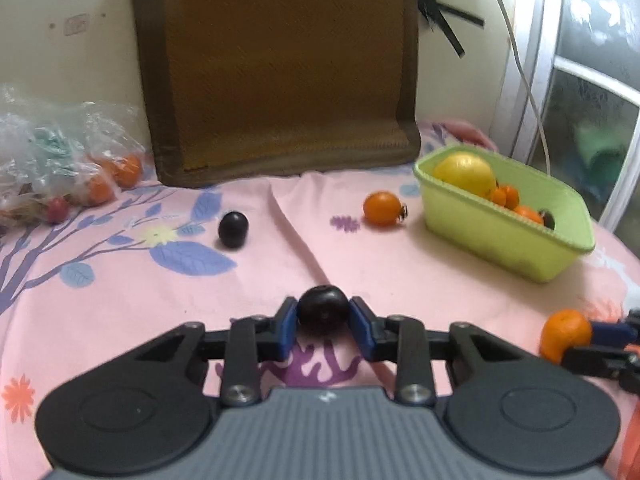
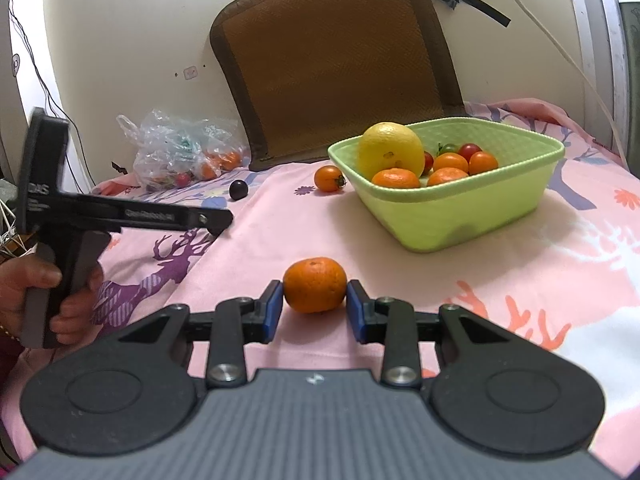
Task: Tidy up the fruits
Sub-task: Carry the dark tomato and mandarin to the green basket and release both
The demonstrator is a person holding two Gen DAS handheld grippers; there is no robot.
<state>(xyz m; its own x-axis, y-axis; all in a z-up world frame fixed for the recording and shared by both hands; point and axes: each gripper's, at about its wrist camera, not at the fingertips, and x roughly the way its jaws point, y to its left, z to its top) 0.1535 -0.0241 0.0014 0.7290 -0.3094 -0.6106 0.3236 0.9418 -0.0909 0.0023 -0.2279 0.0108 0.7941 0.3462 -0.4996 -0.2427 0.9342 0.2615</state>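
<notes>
Left wrist view, going from left to right: a clear plastic bag [image 1: 60, 164] lies at the far left of the pink bed sheet [image 1: 400, 280], with some small orange and red fruits in it. Next comes a loose dark plum [image 1: 233, 229]. In the middle, the left tool [image 1: 323, 316] is clenched on another dark fruit [image 1: 323, 311], with its blue pads pressing on both sides. Further right, a small orange tomato [image 1: 382, 209] sits just beside the green basket [image 1: 500, 240]. The basket already holds a big yellow lemon [image 1: 466, 174] and some small orange fruits.

In the right wrist view, a hand [image 2: 36, 300] at the left holds the handle of the other tool. The right tool [image 2: 315, 306] is clenched on a mandarin [image 2: 315, 285], near the front of the basket.

The job looks about half done. Many fruits are already in the basket. Still left are the two fruits in the tools, the loose plum, the small tomato, and maybe the fruits in the bag. Next, both held fruits probably need to go into the basket.
</notes>
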